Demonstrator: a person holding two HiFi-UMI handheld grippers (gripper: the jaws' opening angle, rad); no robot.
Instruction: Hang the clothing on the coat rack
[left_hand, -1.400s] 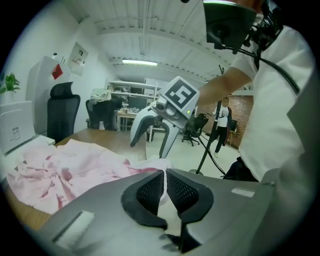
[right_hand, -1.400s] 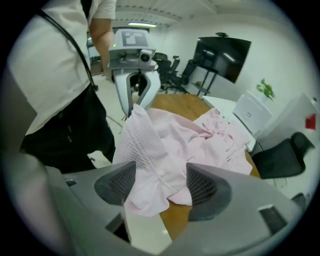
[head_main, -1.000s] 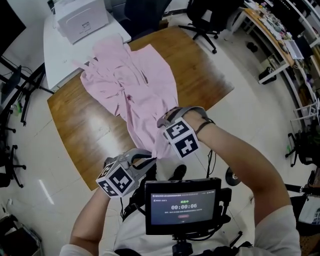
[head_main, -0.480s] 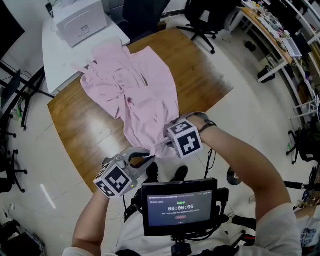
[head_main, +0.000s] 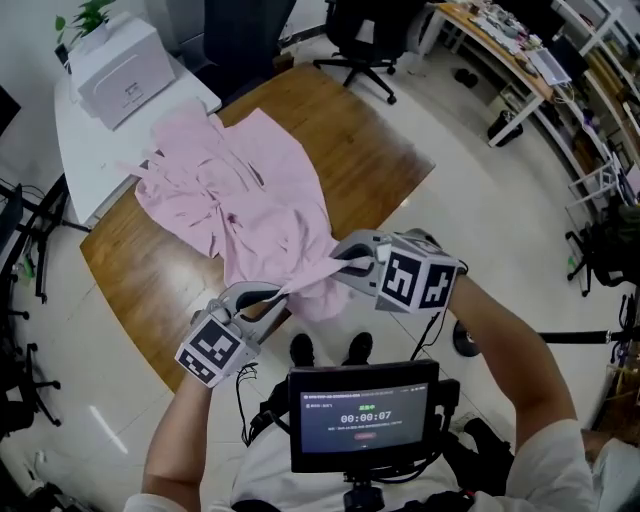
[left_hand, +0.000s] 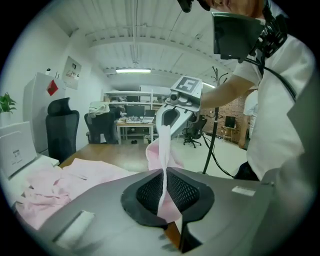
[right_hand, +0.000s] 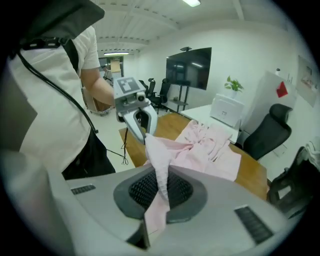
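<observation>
Nearest: a small monitor (head_main: 363, 415) is mounted at the person's chest (a timer shows on it).
Left: the left gripper (head_main: 272, 299) has its jaws pressed together on a thin fold of the pink garment (head_main: 250, 200), just off the near edge of the table.
Right: the right gripper (head_main: 350, 263) is just beside the left one and a little higher; its jaws have just been closing and now pinch the same near edge, with cloth between the pads.
Between them: a short strip of pink cloth is pulled taut from one gripper to the other.
Garment: its near end is lifted off the wooden table (head_main: 150, 290); the rest lies crumpled on the tabletop.
Long axis: it runs from the grippers away toward the table's far left corner, near end pointing at the person.
Beyond: a white box (head_main: 120, 70) sits on a white desk past the garment's far end.
Farthest: a black office chair (head_main: 360, 30).
</observation>
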